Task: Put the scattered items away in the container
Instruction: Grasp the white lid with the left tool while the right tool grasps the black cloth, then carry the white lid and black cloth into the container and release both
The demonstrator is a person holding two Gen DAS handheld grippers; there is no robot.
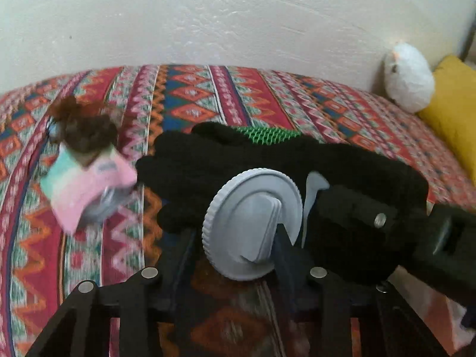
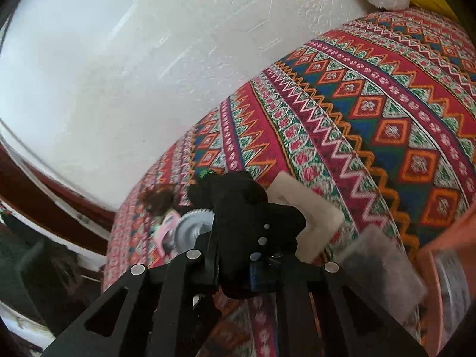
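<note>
Patterned bedspread [image 1: 184, 95], white wall behind. Left gripper [image 1: 267, 232] jaws clamped on grey round lid [image 1: 253, 223]; right gripper [image 2: 253, 255] jaws gripping black glove [image 2: 247, 208].

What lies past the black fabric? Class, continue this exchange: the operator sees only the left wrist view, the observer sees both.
Observer: In the right wrist view, a pale flat square lies on the bedspread, just past the black fabric.
Operator: The grey disc fills my view. Any container?
Observer: An orange container stands at the right edge of that view, blurred.
Operator: Anything between them?
Observer: A translucent flat piece lies between the square and the container.
</note>
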